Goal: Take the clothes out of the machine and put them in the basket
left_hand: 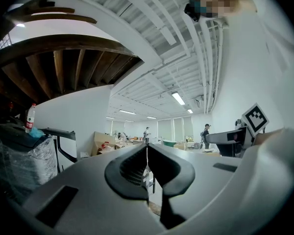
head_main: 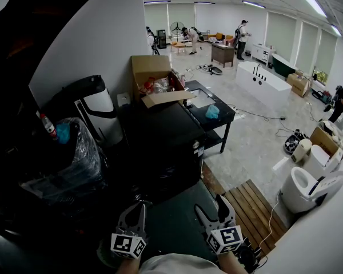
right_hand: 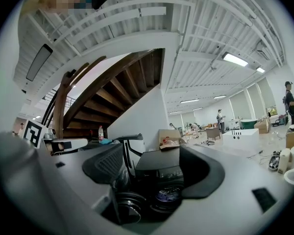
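Two claws hang level before the black washing machine [head_main: 160, 147]: my left claw [head_main: 138, 206] has its jaws pressed together on nothing, and my right claw [head_main: 210, 203] stands wide open, also empty, with the machine straight ahead between its jaws. No clothes show yet; I judge they lie behind the round port [right_hand: 169, 194], ahead of the right claw and lower, and I find no basket. Laundry should be soft, light and limp, maybe tangled, so I would pinch a thick fold, not a thin edge.
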### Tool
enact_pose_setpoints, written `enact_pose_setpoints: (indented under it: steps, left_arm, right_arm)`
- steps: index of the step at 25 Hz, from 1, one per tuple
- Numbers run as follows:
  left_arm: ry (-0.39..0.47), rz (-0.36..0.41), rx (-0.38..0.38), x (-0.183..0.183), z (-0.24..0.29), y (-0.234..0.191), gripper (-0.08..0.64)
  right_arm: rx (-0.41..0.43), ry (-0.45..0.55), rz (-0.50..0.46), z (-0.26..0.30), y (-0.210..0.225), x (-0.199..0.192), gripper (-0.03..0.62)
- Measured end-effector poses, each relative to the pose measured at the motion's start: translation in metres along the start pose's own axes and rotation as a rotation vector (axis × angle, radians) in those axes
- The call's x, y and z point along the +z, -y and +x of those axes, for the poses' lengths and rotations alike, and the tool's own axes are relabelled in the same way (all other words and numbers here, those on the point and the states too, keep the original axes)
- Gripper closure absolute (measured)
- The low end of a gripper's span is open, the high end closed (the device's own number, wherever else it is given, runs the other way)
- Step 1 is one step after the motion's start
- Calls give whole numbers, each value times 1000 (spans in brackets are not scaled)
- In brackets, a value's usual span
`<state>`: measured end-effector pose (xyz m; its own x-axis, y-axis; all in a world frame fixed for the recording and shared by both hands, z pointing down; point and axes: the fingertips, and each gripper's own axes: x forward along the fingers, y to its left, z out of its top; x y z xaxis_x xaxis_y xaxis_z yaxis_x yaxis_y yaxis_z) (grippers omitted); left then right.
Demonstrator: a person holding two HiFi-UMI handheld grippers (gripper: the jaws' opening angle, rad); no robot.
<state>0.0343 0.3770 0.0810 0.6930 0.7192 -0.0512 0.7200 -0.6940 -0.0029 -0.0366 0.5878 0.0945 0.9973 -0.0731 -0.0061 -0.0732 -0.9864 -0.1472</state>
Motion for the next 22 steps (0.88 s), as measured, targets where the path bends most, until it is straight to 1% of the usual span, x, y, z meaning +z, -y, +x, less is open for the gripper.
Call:
enact_pose_setpoints:
  steps: [16,22]
  left_arm:
    - [-24,-11,13,-2,5,15,538]
    - [-24,-18,2,-2,9,18,538]
  right_arm:
    - [22,-22,10,-7,10,-3,255]
    - [34,-40,13,-6,9,-5,256]
